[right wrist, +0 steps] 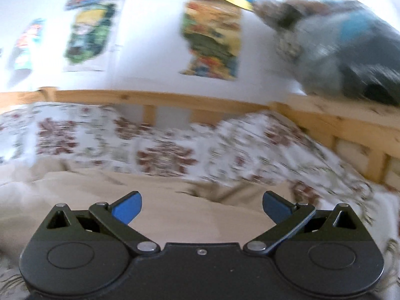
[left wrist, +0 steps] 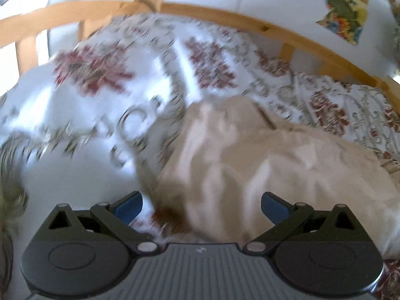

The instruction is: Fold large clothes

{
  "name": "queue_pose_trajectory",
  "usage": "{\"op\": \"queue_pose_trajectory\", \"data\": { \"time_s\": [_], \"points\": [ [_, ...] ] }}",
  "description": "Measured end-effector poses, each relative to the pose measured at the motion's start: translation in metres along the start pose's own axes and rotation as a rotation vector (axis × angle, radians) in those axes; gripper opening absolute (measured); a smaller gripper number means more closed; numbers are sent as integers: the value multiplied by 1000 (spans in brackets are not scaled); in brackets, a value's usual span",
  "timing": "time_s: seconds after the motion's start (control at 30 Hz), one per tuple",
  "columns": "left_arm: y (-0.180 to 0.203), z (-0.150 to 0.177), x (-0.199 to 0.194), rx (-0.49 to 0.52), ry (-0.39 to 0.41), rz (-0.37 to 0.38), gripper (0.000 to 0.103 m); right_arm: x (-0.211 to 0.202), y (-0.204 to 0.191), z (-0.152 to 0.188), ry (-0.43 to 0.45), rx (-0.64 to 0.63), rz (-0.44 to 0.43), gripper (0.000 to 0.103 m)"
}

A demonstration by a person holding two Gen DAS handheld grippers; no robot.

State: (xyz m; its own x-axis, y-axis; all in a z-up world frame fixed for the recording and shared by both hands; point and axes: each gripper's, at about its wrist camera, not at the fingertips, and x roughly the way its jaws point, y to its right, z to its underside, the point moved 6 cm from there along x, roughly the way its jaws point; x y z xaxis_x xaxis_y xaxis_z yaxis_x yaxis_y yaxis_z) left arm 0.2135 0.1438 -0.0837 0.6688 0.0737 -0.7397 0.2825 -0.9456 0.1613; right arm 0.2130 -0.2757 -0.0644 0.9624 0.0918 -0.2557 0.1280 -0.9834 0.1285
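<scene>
Beige garment [left wrist: 250,155] seemingly beneath both spread grippers [left wrist: 201,208]

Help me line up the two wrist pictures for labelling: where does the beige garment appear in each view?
Left wrist: the beige garment fills the lower centre and right, crumpled, beyond the open left hand-held gripper.
Right wrist: beige garment lies across the lower left and centre, beyond the open right hand-held gripper.
Shared landmark: the wooden bed rail behind the floral bedcover.

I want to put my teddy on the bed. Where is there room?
The floral patterned bedspread lies bare left of the crumpled beige garment, and between it and the wooden bed rail. The garment's side is crowded.
</scene>
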Motion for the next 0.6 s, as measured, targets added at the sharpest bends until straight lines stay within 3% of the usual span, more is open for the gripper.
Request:
{"op": "queue_pose_trajectory", "data": {
  "time_s": [0.1,0.3,0.6],
  "points": [
    [-12,9,9,-30,-46,-23,102,1,-19,3,1,-52,-42,102],
    [-11,13,13,7,-38,-28,102,14,-42,29,-85,-114,-73,102],
    [-13,15,16,24,-35,-8,102,26,-43,49,-162,-65,-82,102]
  ]
}}
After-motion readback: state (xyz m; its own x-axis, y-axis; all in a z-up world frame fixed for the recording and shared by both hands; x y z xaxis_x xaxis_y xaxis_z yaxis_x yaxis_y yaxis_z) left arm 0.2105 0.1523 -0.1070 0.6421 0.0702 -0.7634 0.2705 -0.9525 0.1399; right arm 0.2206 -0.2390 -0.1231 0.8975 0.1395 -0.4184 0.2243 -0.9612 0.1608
